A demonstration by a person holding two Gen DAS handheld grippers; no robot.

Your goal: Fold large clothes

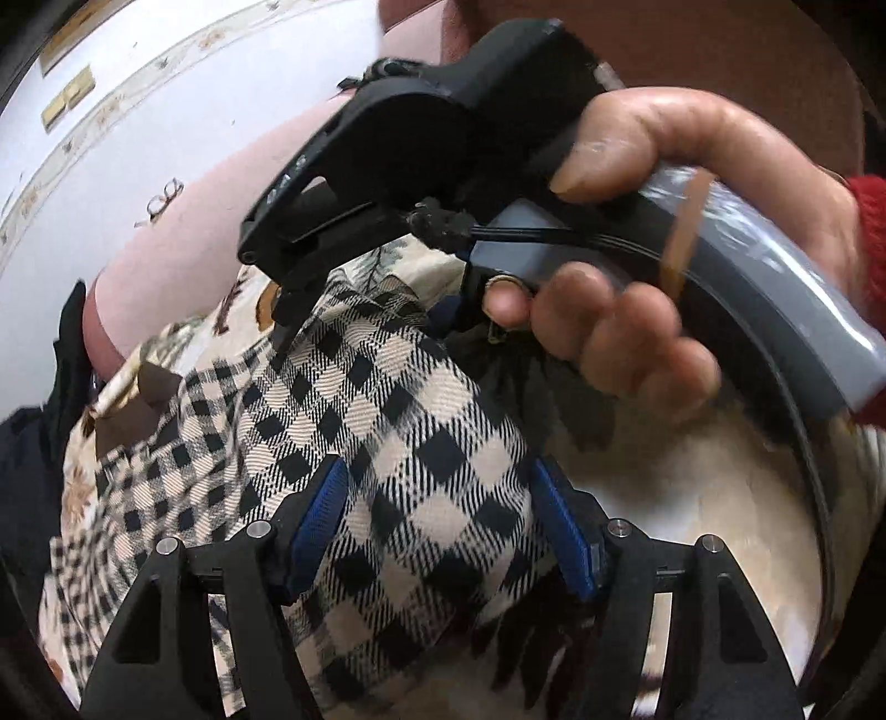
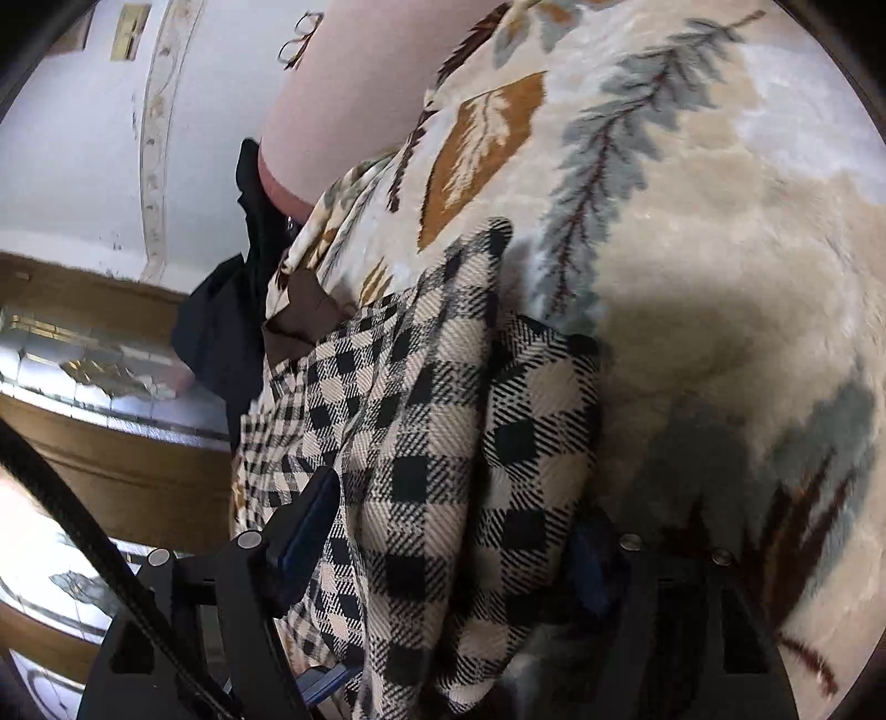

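Checked garment [image 1: 398,443] lies bunched on the leaf-print blanket [image 2: 692,221]. My left gripper [image 1: 437,520] has its fingers spread, cloth between them, not pinched. Right gripper [image 2: 448,531] likewise released, straddling a fold. Right hand [image 1: 692,232] visible gripping its handle.

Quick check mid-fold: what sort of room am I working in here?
Most likely a bedroom at home. The checked cloth lies on a plush leaf-patterned blanket, a pink pillow or cushion with eyeglasses on it sits behind, and wooden furniture stands alongside.
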